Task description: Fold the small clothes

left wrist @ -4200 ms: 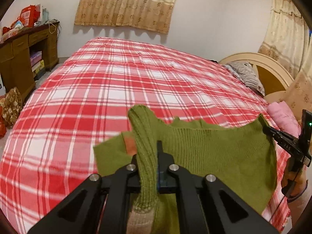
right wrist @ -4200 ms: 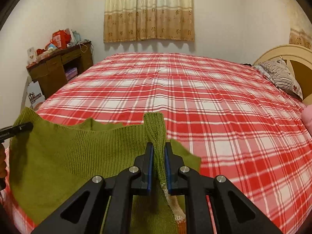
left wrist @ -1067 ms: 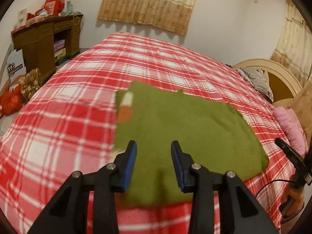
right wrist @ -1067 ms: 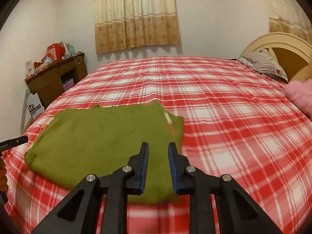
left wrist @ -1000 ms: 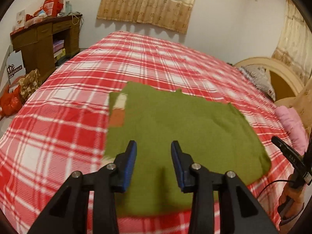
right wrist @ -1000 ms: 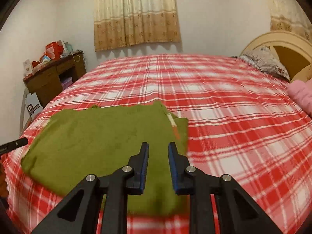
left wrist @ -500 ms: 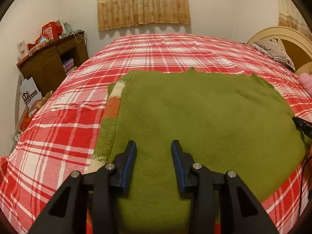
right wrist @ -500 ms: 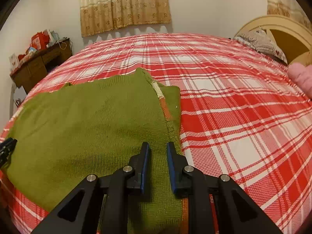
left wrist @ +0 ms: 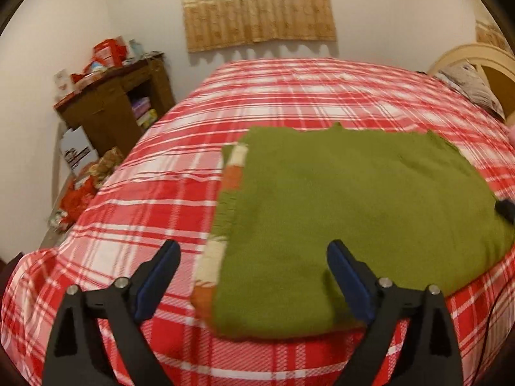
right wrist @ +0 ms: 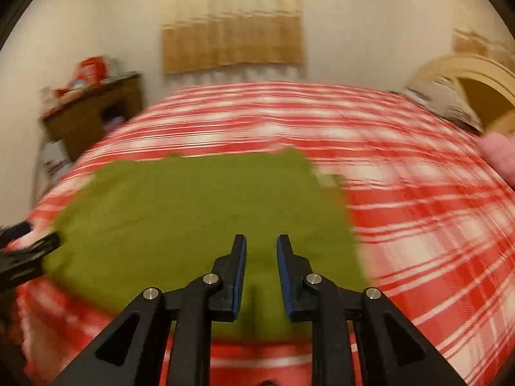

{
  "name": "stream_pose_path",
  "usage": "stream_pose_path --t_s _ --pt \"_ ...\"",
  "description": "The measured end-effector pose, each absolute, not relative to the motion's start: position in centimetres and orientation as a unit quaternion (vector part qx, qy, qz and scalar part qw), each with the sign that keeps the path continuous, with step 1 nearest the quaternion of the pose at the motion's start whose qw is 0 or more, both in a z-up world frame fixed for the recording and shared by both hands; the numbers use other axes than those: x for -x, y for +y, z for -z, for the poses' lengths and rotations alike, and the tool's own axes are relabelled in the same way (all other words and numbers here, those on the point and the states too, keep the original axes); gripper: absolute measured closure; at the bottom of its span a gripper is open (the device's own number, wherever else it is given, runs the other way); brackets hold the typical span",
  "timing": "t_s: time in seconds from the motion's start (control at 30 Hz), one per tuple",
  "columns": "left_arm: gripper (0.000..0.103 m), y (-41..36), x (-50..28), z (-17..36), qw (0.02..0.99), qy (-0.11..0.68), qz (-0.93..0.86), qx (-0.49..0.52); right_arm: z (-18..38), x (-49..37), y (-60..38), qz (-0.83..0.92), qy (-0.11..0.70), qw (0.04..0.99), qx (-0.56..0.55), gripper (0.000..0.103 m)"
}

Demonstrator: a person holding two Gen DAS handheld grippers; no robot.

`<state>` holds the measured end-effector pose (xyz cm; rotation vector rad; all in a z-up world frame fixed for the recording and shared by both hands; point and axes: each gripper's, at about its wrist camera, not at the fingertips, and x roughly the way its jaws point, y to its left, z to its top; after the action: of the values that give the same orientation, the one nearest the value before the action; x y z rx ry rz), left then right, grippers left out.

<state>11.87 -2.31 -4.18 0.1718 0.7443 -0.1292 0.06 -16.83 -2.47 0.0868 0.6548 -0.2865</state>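
Note:
A green knit sweater (left wrist: 347, 212) lies folded flat on the red plaid bed (left wrist: 154, 199); a striped orange and cream sleeve edge (left wrist: 231, 173) shows along its left side. My left gripper (left wrist: 254, 251) is wide open and empty over the sweater's near left corner. In the blurred right wrist view, the sweater (right wrist: 193, 206) lies ahead, and my right gripper (right wrist: 261, 241) is open a little and empty above its near edge. The other gripper's tip (left wrist: 505, 210) shows at the sweater's right edge.
A brown wooden desk (left wrist: 112, 106) with clutter stands at the left by the wall. Bags (left wrist: 80, 193) lie on the floor beside the bed. A headboard (left wrist: 482, 64) and striped pillow (left wrist: 470, 80) are at the far right. Curtains (left wrist: 257, 6) hang behind.
My left gripper has opened much wider and shifted left over the sweater's corner. My right gripper has pulled back and up from the sweater and opened slightly; its view is blurred by motion.

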Motion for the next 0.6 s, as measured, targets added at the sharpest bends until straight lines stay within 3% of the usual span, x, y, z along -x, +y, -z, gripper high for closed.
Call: stream_pose_path --t_s 0.3,0.53,0.6 --pt "0.008 -2.1 -12.0 5.1 0.921 0.379 0.049 -0.079 7.7 -3.0 -8.9 0.056 0.38 0.923 -0.016 0.083" --pt "0.008 1.3 -11.7 8.3 0.892 0.436 0.074 0.091 8.7 -2.1 -8.6 0.062 0.364 0.93 -0.001 0.082" --pt "0.008 2.0 -10.2 8.7 0.897 0.413 0.074 0.138 8.7 -2.0 -8.9 0.057 0.362 0.93 -0.011 0.082"
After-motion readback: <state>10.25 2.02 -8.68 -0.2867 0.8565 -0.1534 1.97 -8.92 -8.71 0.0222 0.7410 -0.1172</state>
